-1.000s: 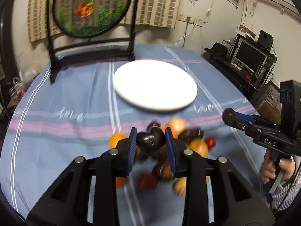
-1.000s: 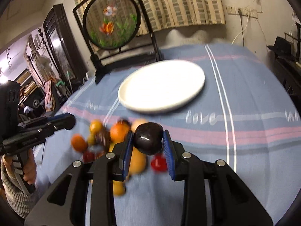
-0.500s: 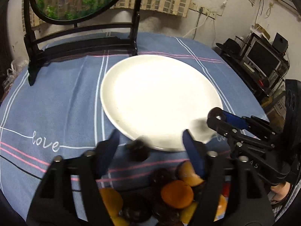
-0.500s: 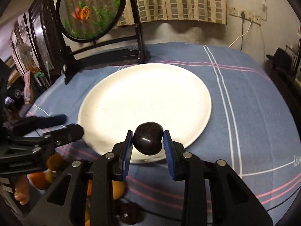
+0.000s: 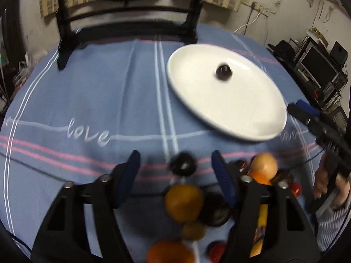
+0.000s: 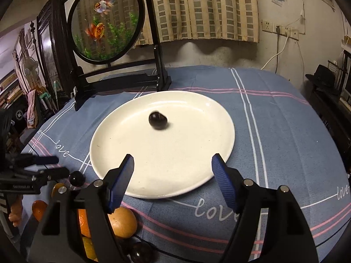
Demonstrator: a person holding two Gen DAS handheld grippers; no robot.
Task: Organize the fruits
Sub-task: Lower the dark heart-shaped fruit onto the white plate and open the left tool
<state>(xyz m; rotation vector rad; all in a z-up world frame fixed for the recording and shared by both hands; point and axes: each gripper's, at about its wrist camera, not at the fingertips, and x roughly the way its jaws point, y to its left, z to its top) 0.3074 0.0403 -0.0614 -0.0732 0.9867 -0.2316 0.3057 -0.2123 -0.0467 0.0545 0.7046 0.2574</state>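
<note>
A white plate (image 6: 175, 153) lies on the blue cloth with one dark round fruit (image 6: 158, 120) on it. My right gripper (image 6: 172, 171) hovers over the plate's near rim, jaws opening and nothing between them. In the left wrist view the plate (image 5: 241, 109) and its dark fruit (image 5: 223, 72) sit at the upper right. My left gripper (image 5: 175, 171) is low over the cloth, jaws closing around a second dark fruit (image 5: 183, 164) that lies there; the pads stand apart from it. Just behind is a pile of fruit: an orange one (image 5: 183, 201), a tan one (image 5: 264, 164) and several dark and red ones.
A black stand (image 6: 122, 81) with a round goldfish screen (image 6: 105, 22) stands at the table's far edge, behind the plate. A person's hand (image 5: 322, 182) holds the right gripper's handle. Shelves with monitors (image 5: 318, 65) are off the table's right side.
The right gripper carried its dark fruit over the plate and let it go; it now lies there. The left gripper dropped its fruit short of the plate, drew back, and its jaws narrowed around it.
</note>
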